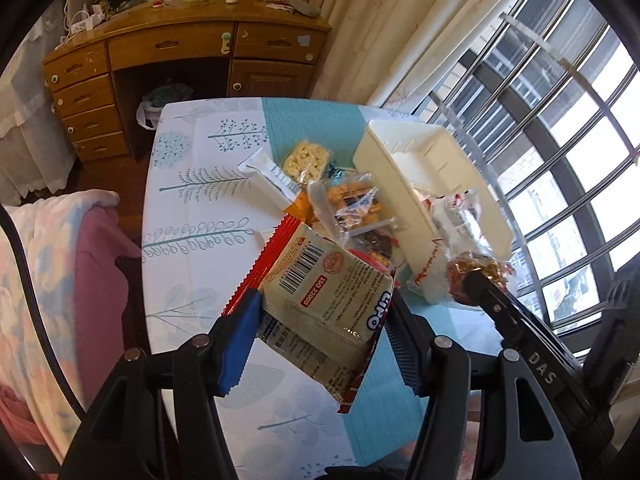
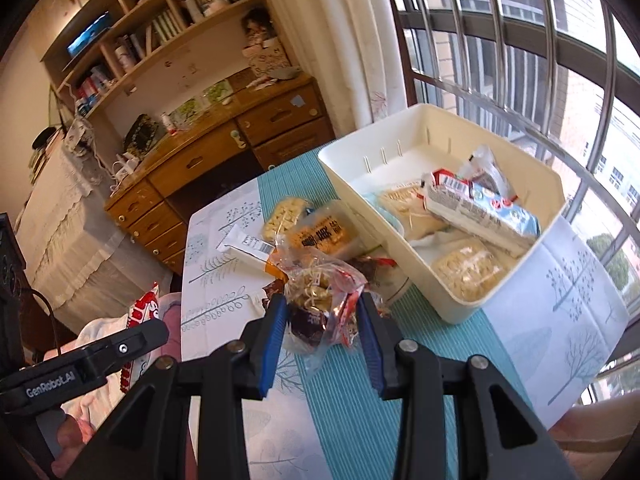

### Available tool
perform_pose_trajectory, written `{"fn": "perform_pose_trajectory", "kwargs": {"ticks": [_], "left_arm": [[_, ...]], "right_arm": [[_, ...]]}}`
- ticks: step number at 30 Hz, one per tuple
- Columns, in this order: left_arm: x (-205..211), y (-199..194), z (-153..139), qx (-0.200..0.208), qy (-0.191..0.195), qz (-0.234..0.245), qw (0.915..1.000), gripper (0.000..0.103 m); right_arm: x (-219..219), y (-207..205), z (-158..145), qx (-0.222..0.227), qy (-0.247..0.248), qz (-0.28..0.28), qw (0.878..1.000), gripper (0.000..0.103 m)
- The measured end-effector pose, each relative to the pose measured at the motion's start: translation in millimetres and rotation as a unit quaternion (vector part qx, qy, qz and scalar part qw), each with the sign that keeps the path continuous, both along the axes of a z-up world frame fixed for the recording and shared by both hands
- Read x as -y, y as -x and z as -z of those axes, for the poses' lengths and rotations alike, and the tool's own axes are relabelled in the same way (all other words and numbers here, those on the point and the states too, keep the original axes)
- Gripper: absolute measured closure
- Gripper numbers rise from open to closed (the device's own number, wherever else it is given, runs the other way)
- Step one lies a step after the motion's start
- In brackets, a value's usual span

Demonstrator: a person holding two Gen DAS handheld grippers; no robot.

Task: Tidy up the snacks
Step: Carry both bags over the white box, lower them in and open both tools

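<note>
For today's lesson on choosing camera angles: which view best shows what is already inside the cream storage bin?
The right wrist view: it looks down into the cream storage bin, so the packets lying inside are plain. The left wrist view shows the bin from its side; its near wall and the right claw's crinkly snack packet hide most of the contents.

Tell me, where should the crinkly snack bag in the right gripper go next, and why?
Probably over the cream bin. The right gripper is shut on the clear snack bag, held above the table, and the bin beside it already holds packets with room left at its far end.
</note>
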State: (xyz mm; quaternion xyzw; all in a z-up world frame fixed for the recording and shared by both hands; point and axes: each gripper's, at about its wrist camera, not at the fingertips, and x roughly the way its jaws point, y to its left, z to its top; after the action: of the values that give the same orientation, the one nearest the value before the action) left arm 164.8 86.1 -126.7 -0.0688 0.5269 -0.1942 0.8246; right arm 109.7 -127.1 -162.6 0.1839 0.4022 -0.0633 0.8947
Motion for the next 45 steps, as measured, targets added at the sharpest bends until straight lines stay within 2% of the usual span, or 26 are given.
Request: {"fn": "perform_pose_trajectory", "kwargs": {"ticks": [5,20,32,45], "left_arm": [[13.5,16.1,-13.4,0.014,0.033,-0.01,0.9993,0.043],[97.8,27.7,-45.7,0.065,0.069,-0.032,0.995,0.043],[183.8,17.4,-30.9,0.063,0.088,-0.047,0.993,0.042],[253.8,-5.3,-18.6,0.061,0.071,-0.047,0.9945,0.042]], "right_arm": [[12.4,0.0,-10.1,0.01,0.014,-0.028,0.999,0.067],[68.4,-11.4,-39.0,0.039,0.083,-0.141,0.986,0.067],[146.0,-24.8,-38.3,0.036,0.113,-0.184,0.976,0.067],[200.3,-32.1,-26.6,0.024,0.121,-0.202,0.972,0.066]]}}
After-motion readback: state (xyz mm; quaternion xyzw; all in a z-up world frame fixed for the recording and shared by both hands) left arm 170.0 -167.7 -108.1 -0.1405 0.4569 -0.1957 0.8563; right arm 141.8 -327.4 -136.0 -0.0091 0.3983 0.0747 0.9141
